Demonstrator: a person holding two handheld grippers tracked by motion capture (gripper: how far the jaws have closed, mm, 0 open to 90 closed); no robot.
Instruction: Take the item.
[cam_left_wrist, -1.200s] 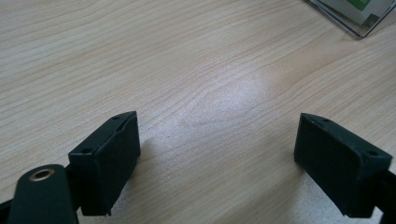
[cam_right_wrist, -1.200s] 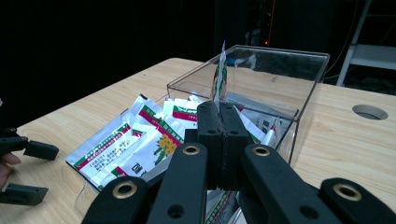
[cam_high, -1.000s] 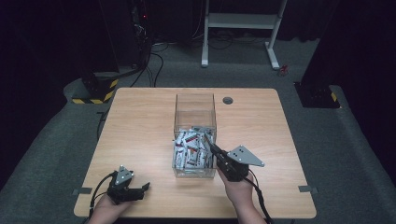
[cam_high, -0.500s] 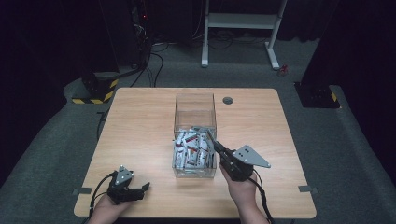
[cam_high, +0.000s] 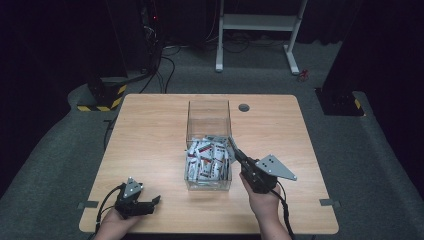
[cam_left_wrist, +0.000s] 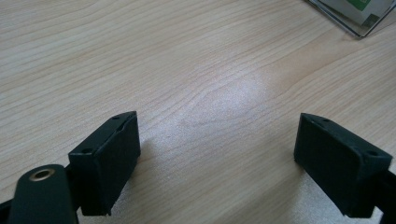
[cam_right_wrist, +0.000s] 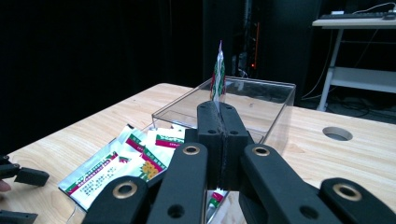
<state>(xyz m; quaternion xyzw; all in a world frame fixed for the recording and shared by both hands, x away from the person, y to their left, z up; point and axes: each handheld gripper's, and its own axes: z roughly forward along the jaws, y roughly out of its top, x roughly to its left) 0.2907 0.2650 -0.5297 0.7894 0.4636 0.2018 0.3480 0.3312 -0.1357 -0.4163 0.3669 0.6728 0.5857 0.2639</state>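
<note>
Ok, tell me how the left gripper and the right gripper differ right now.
The left gripper has its jaws wide apart with nothing between them; the right gripper is shut on a sachet, held on edge above its jaws. The left gripper lies low on the wooden table at the near edge, away from the clear plastic box; the right gripper is raised beside that box, pointing over it. Both have black jaws and are hand-held.
</note>
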